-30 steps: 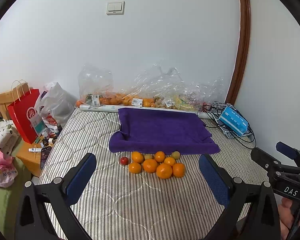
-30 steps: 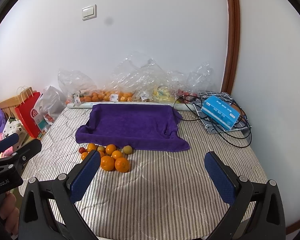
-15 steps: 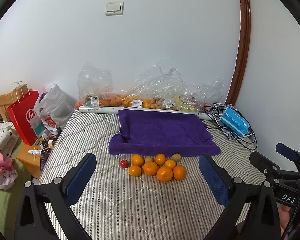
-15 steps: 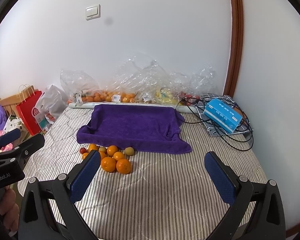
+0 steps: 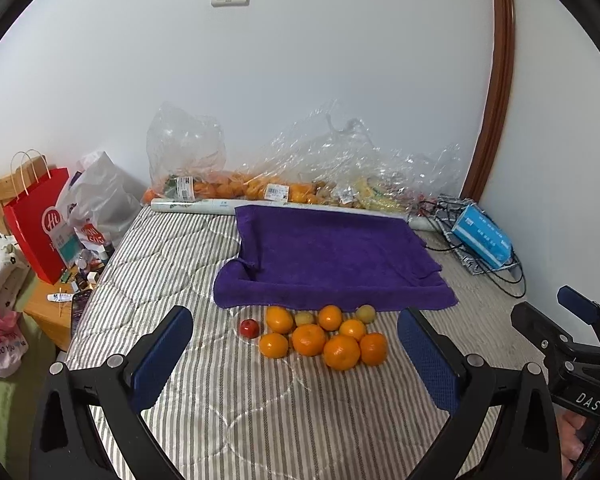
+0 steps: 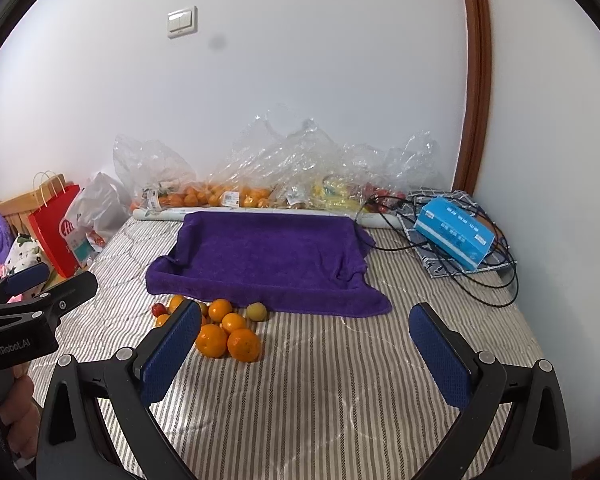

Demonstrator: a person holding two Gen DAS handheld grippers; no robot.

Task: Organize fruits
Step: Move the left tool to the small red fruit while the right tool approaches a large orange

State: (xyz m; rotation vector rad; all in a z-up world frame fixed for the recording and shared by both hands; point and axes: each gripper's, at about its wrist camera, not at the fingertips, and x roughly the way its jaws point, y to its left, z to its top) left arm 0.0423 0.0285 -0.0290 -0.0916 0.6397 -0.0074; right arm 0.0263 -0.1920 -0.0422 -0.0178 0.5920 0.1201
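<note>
A pile of several oranges [image 5: 324, 340] lies on the striped mattress just in front of a purple towel [image 5: 328, 252]. A small red fruit [image 5: 249, 328] sits at the pile's left and two yellow-green fruits [image 5: 365, 313] at its back. My left gripper [image 5: 296, 352] is open and empty, above the mattress short of the pile. In the right wrist view the oranges [image 6: 228, 336], a yellow-green fruit [image 6: 256, 312] and the towel [image 6: 268, 256] show left of centre. My right gripper [image 6: 306, 344] is open and empty; its left finger [image 6: 168, 352] hides part of the pile.
Clear plastic bags of fruit [image 5: 260, 184] and a paper roll [image 5: 196, 205] line the wall behind the towel. A blue box [image 5: 482, 236] on cables lies at the right. A red paper bag [image 5: 40, 220] and clutter stand off the mattress's left edge.
Both grippers have moved forward toward the fruit pile, which looks larger and closer now. Both stay open and empty.
</note>
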